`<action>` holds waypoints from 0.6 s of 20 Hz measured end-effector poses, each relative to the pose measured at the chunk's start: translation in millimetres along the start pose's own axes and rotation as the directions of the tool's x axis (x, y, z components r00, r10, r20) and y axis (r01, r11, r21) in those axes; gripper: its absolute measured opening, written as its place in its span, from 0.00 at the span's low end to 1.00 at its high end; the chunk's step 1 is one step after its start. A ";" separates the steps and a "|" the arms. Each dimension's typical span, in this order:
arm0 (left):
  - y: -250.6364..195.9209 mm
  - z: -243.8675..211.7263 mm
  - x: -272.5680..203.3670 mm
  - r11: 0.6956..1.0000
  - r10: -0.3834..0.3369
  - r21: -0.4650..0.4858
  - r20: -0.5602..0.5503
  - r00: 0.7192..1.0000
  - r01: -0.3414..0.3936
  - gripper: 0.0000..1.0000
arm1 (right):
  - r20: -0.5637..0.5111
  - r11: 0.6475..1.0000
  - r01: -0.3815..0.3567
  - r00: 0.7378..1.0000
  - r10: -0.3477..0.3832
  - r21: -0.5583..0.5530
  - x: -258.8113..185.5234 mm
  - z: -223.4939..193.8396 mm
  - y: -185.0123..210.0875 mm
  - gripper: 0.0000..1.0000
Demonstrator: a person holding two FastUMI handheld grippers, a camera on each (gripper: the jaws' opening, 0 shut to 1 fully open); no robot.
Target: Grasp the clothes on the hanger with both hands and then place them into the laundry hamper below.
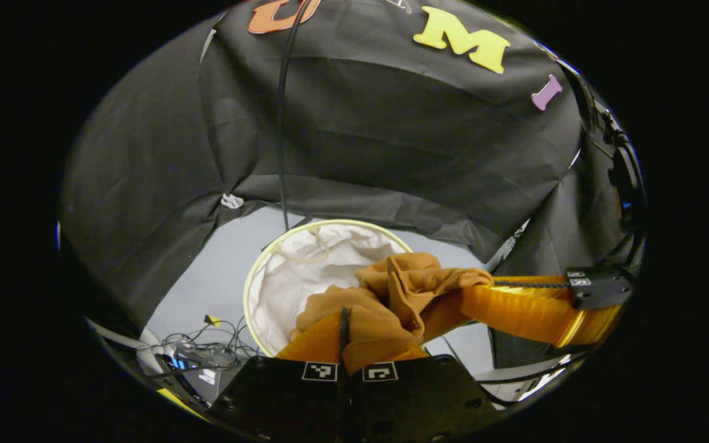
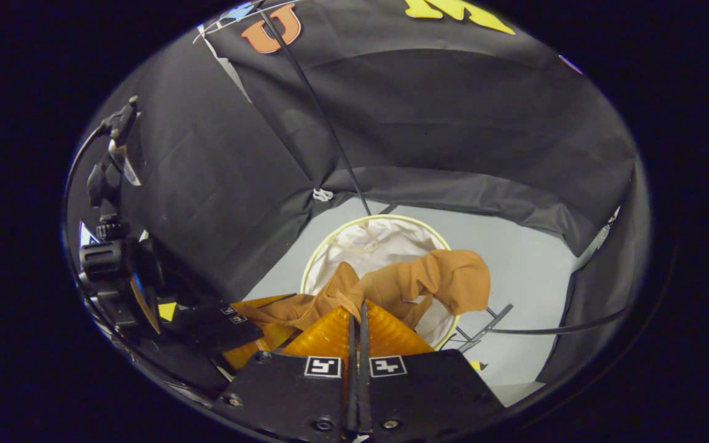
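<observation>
The laundry hamper (image 1: 256,289) stands open directly below and ahead of both grippers. The brown garment (image 2: 428,280) hangs bunched over its rim, stretched between them. The left gripper (image 1: 345,335) and right gripper (image 2: 357,320) each sit closed, pinching cloth between 2 fingers.

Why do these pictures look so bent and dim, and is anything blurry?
Left gripper view: the fisheye lens bows the hamper rim and wall folds; the brown garment is sharp and evenly lit; the orange fingers glow translucent. Right gripper view: same bending; the garment is crisp, the edges fall dark, and the grey floor shows no glare.
</observation>
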State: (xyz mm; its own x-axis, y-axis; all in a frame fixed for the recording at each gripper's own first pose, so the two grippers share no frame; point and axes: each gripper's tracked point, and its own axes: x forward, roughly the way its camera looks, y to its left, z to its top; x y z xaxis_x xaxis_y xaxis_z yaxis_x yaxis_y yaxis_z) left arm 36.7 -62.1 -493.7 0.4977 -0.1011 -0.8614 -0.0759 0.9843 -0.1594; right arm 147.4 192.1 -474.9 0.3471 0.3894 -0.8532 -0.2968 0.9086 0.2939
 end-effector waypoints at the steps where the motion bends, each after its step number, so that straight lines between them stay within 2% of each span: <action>1: 6.4 -0.9 1.8 1.000 0.021 0.006 0.004 1.000 -0.021 0.03 | -0.003 1.000 0.025 1.000 -0.025 -0.012 1.0 -0.5 -2.9 0.04; 2: 6.5 -0.3 -2.1 1.000 0.022 0.006 0.002 1.000 -0.022 0.06 | 0.015 0.999 0.037 0.999 -0.037 -0.020 -2.4 2.1 -7.1 0.04; 3: 5.2 0.1 -1.8 1.000 0.013 0.011 0.007 1.000 -0.013 0.27 | 0.031 0.999 0.035 0.999 -0.034 -0.026 -3.1 4.6 -7.8 0.09; 5: 9.4 3.6 -1.7 0.998 0.027 0.055 0.018 0.999 -0.028 0.64 | 0.041 0.998 0.048 0.998 -0.047 -0.033 -9.8 5.7 -15.4 0.36; 6: 12.5 0.5 -5.0 0.997 0.038 0.068 0.024 0.999 -0.039 0.82 | 0.039 0.998 0.064 0.997 -0.063 -0.028 -11.9 5.1 -19.7 0.47; 7: 14.2 0.6 -14.6 0.996 0.046 0.072 0.027 0.999 -0.048 1.00 | 0.039 0.997 0.073 0.997 -0.072 -0.024 -13.6 -1.3 -19.0 0.53; 8: 16.3 0.2 -18.4 0.996 0.055 0.071 0.032 0.998 -0.057 1.00 | 0.045 0.997 0.075 0.996 -0.075 -0.013 -13.1 -1.7 -20.2 0.65; 9: 17.4 0.6 -20.1 0.996 0.055 0.067 0.034 0.998 -0.057 0.96 | 0.036 0.996 0.087 0.996 -0.087 -0.011 -12.4 -4.6 -23.3 0.65; 11: 16.2 -1.3 -26.5 0.997 0.047 0.064 0.038 0.998 -0.049 0.95 | 0.041 0.994 0.105 0.994 -0.105 -0.009 -16.0 -10.2 -25.1 0.71; 12: 14.1 0.3 -30.6 0.997 0.038 0.067 0.044 0.998 -0.041 0.96 | 0.042 0.994 0.112 0.993 -0.112 -0.008 -19.6 -13.1 -27.8 0.69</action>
State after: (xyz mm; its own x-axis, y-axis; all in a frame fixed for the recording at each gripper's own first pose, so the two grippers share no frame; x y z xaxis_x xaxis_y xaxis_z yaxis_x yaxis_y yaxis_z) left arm 20.7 -45.1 -469.4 0.5320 -0.0567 -0.8449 -0.0386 0.9951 -0.0910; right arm 137.2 157.3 -471.9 0.4149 0.2915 -0.8619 -0.2627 0.9453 0.1932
